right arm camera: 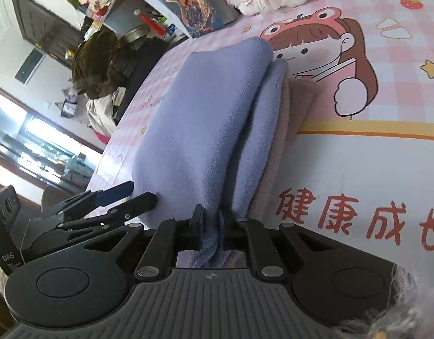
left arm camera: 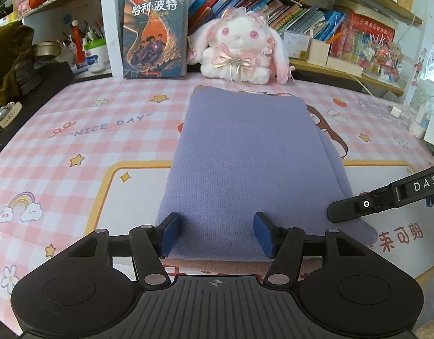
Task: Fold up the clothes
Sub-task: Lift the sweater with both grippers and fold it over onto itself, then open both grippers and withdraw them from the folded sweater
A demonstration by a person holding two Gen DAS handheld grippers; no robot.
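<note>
My right gripper (right arm camera: 210, 221) pinches the purple cloth's (left arm camera: 245, 155) near edge, my left gripper (left arm camera: 215, 233) spread over it, plush rabbit (left arm camera: 239, 48) beyond.

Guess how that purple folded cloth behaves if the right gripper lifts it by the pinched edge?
Probably floppy: the purple cloth bunches where the right gripper pinches it. Its layers look loose, so the fold may open. The left gripper stands open over it, not holding.
</note>
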